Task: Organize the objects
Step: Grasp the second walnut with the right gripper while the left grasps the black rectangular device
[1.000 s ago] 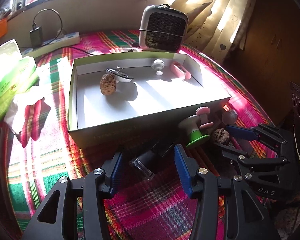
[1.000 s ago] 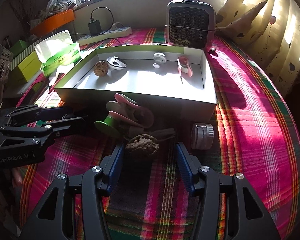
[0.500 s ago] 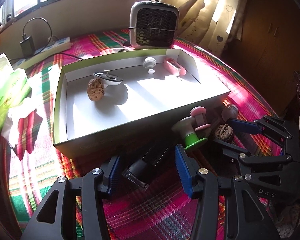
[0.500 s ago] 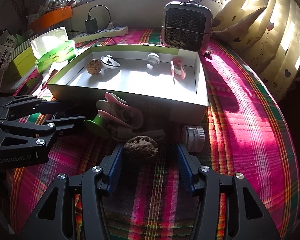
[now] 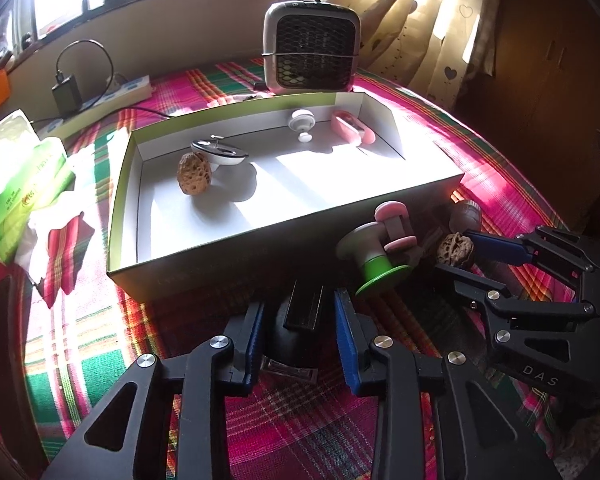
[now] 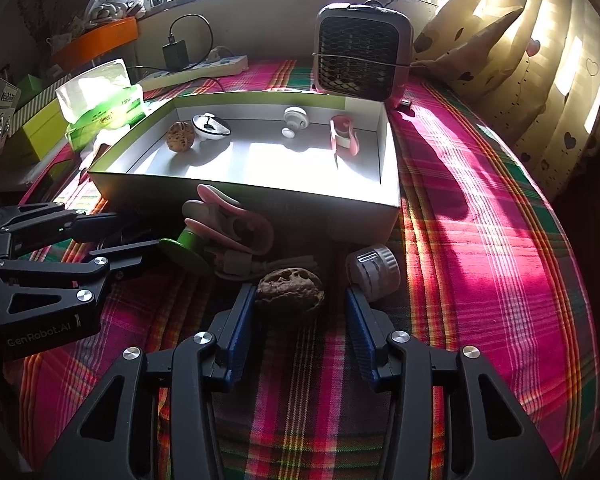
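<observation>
A shallow white box sits on the plaid cloth and holds a walnut, a silver dish, a white knob and a pink case. My left gripper is open, its blue pads either side of a black clip-like object in front of the box. My right gripper is open, its pads either side of a second walnut on the cloth. A green-based spool with pink parts lies between the two grippers.
A grey knurled cap lies right of the right gripper. A small heater stands behind the box. A tissue pack and a power strip are at the left. A curtain hangs at the right.
Both grippers moved forward. The black object now sits deeper between the left pads, and the walnut sits between the right pads. Both stay open.
</observation>
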